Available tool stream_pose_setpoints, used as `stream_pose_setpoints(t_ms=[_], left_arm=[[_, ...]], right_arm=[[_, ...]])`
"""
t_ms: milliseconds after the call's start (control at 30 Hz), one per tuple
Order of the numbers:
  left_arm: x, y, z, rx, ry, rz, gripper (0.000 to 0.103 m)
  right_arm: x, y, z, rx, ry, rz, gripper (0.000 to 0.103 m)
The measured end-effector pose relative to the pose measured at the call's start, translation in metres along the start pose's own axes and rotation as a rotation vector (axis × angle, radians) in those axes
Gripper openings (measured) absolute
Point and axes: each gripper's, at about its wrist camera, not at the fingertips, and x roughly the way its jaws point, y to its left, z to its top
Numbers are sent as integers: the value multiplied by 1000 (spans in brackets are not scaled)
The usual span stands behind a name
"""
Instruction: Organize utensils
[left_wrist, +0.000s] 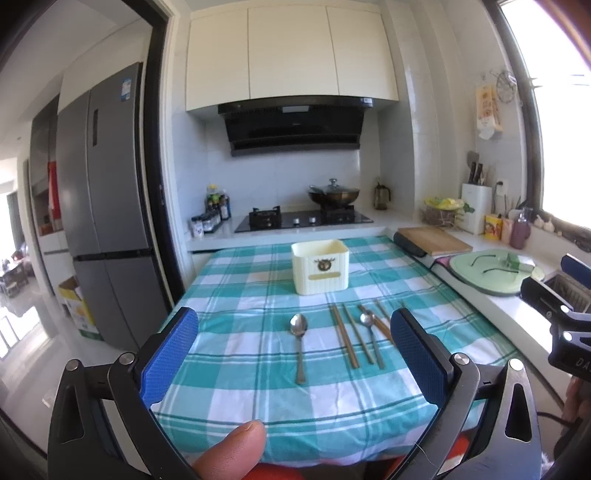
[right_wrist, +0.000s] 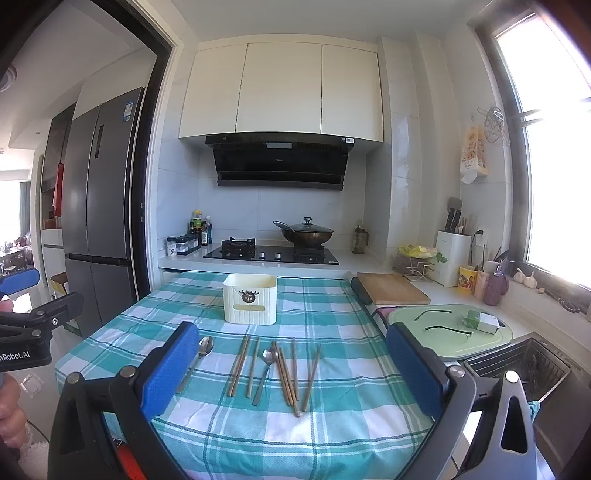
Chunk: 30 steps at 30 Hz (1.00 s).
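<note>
spoons (right_wrist: 205, 347): shiny metal
chopsticks (right_wrist: 238, 365): matt brown wood
box (right_wrist: 250, 299): ribbed cream plastic
tablecloth (right_wrist: 332, 424): checked woven cloth
fingers (right_wrist: 168, 373): textured blue pads
cutting board (right_wrist: 393, 288): bare wood

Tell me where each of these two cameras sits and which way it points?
Left wrist view: on the left gripper, looking forward over the checked tablecloth toward the stove; its blue fingers stand open, a thumb tip shows below, the right gripper at the right edge.
Right wrist view: on the right gripper, facing the same way from farther right; open blue fingers, the other gripper and hand at the left edge.
Shared: cream utensil box, two spoons, chopsticks, wok, fridge.
</note>
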Motion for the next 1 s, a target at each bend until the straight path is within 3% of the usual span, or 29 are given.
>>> stream_pose_setpoints(t_ms=[200,467,833,1000], left_arm=[[21,20,-7,-76,70,26,103],[60,47,-15,-151,139,-12,103],[154,38,-31,-119,282,-23,103],[200,24,-46,-100,350,-32,103]], right_arm=[[8,-13,-1,20,10,-22,103],[32,-34,-7,47,46,-96,103],[100,-58,-31,55,163,-154,103],[146,-64,-53,41,249,-128,103]])
